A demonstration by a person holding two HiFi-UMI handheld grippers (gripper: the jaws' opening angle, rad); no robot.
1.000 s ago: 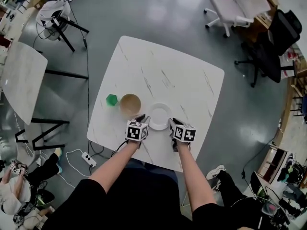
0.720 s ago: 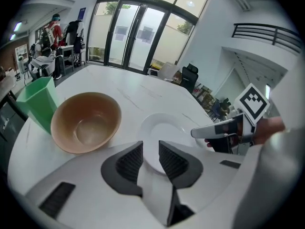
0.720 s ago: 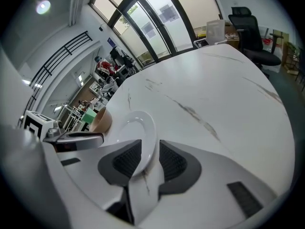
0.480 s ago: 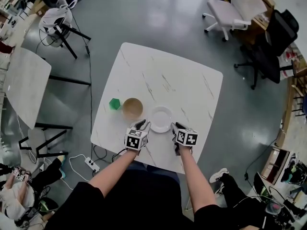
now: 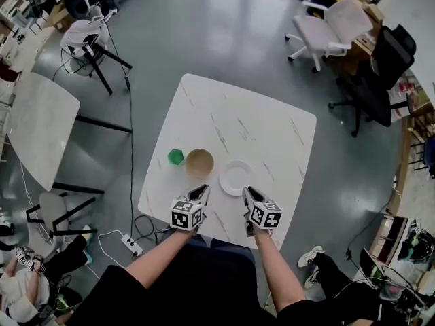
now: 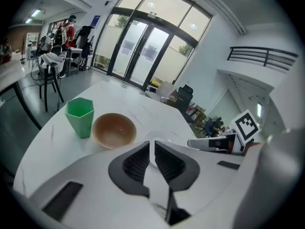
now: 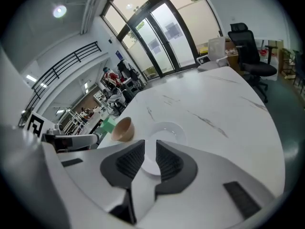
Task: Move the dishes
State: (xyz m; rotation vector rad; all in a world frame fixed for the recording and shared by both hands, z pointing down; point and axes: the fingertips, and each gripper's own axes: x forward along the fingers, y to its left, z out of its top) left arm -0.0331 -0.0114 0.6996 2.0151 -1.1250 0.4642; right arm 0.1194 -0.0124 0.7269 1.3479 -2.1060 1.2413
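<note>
On the white marble table [image 5: 258,131] stand a green cup [image 5: 176,157], a wooden bowl [image 5: 200,162] and a white plate [image 5: 237,176] in a row. My left gripper [image 5: 203,191] hovers near the front edge, below the bowl and plate; its jaws have just been closing to a narrow gap with nothing between them. My right gripper [image 5: 246,192] hovers just below the plate; its jaws have also just been closing, still apart and empty. The left gripper view shows the cup [image 6: 80,116], the bowl [image 6: 114,130] and the right gripper [image 6: 224,141]. The right gripper view shows the plate [image 7: 164,130] beyond the jaws.
A second marble table [image 5: 34,124] stands at the left. Office chairs [image 5: 329,29] stand at the back right on the grey floor. A power strip [image 5: 126,243] and cables lie on the floor by the table's left corner.
Both grippers have lifted and drawn back from the plate's two sides toward the table's front edge. The plate, bowl and cup stay where they were.
</note>
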